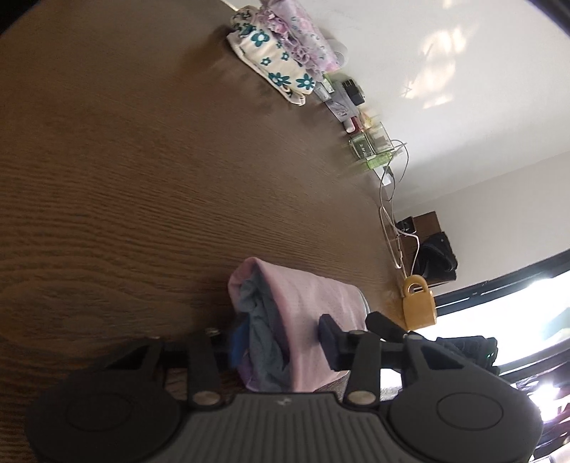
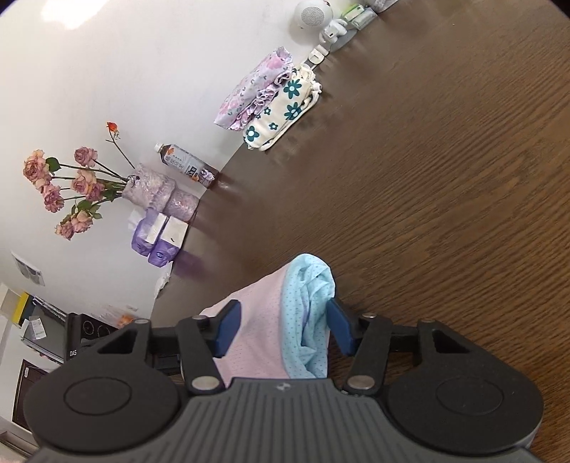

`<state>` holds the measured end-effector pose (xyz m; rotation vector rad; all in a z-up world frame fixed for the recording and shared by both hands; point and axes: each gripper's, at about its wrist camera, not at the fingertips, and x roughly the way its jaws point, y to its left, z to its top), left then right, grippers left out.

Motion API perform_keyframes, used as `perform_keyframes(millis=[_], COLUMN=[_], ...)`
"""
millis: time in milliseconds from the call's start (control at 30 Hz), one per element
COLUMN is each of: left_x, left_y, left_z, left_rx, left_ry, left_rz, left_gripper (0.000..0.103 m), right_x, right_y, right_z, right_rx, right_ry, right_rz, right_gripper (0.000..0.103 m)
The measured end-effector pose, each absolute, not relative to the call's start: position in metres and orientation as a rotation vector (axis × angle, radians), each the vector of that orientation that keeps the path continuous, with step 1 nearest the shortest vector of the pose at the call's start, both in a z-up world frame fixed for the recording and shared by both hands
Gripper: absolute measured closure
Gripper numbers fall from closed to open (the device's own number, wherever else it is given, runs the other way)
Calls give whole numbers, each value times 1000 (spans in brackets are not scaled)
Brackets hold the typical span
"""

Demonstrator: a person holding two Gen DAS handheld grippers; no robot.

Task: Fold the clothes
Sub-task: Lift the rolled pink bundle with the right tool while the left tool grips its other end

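A folded garment, pink (image 1: 306, 313) outside with blue cloth tucked inside, is held above the brown wooden table (image 1: 142, 178). My left gripper (image 1: 283, 343) is shut on this bundle, its left finger partly hidden by the cloth. In the right wrist view the same pink and light-blue garment (image 2: 270, 327) sits between the blue pads (image 2: 228, 331), with my right gripper (image 2: 285, 331) shut on it. A stack of folded clothes (image 1: 274, 60), cream with teal flowers and purple floral, lies at the table's far edge by the wall, also seen in the right wrist view as the stack (image 2: 278, 103).
Along the wall stand small bottles and boxes (image 1: 367, 142), white cables (image 1: 392, 213) and a yellow padlock-shaped object (image 1: 418, 302). The right wrist view shows a vase of roses (image 2: 156, 192), a drink bottle (image 2: 188, 165), purple boxes (image 2: 160, 238) and a white round speaker (image 2: 313, 12).
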<state>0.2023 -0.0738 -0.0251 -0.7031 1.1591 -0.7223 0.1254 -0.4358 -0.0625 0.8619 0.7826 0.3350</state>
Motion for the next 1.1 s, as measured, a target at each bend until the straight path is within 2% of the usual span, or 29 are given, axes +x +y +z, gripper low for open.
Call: perform_keyframes(millis=[100, 233, 400, 567, 767, 900, 1100], left_x=[207, 209, 209, 213, 218, 223, 244], left_y=[-70, -70, -76, -81, -86, -89, -88], left_z=[-34, -38, -38, -21, 0, 16, 69], left_rx=[-760, -774, -739, -709, -672, -648, -609], left_ry=[1178, 1173, 1125, 1034, 924, 849, 709], left_rz=[-728, -737, -752, -780, -811, -831, -849], left_gripper=[73, 77, 87, 90, 90, 90, 90], right_x=[125, 126, 126, 124, 135, 150, 182], right_y=[-439, -441, -439, -442, -442, -444, -444], right_z=[-67, -71, -76, -77, -50, -24, 31], right_rx=[881, 894, 903, 959, 897, 851, 759], right_ry=[793, 802, 788, 748, 655, 583, 470], right_rz=[331, 332, 328, 326, 349, 364, 399], right_gripper=[69, 75, 88, 91, 91, 91, 91])
